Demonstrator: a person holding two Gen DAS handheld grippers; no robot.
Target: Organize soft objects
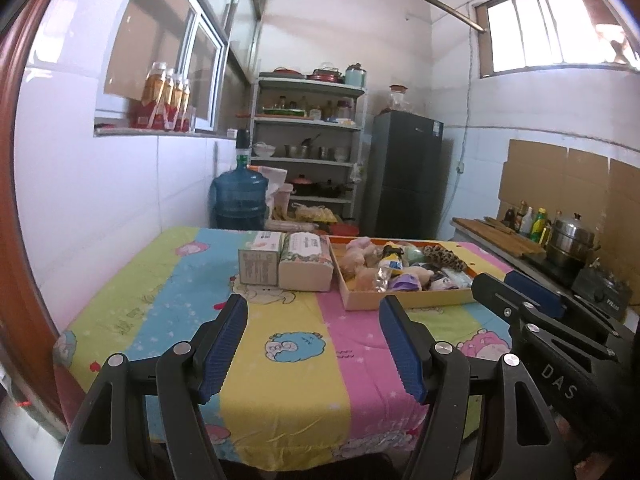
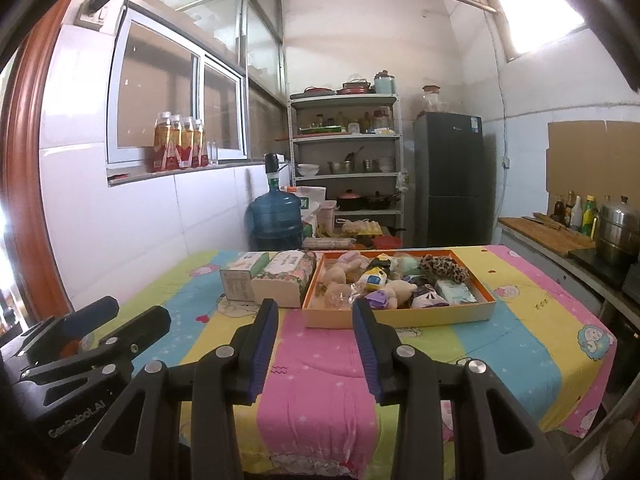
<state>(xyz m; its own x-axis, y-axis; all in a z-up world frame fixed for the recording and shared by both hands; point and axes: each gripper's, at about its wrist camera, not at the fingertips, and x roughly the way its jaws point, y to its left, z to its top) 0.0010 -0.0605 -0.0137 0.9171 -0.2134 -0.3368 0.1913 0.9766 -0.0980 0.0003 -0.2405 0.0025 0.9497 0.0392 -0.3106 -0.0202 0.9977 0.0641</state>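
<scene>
An orange tray (image 2: 400,316) on the colourful tablecloth holds several soft things: plush toys (image 2: 394,290), a leopard-print piece (image 2: 444,266) and small packets. It also shows in the left wrist view (image 1: 400,302). Two tissue packs (image 2: 280,280) stand left of the tray, also seen in the left wrist view (image 1: 286,266). My left gripper (image 1: 312,312) is open and empty above the near table. My right gripper (image 2: 316,316) is open and empty, in front of the tray. Each gripper shows in the other's view: the right one (image 1: 520,292), the left one (image 2: 132,316).
A table with striped cloth (image 2: 320,380) fills the foreground. Behind it stand a blue water jug (image 2: 276,218), a metal shelf (image 2: 346,156) and a dark fridge (image 2: 452,180). A counter with bottles and a steel pot (image 2: 618,232) runs along the right.
</scene>
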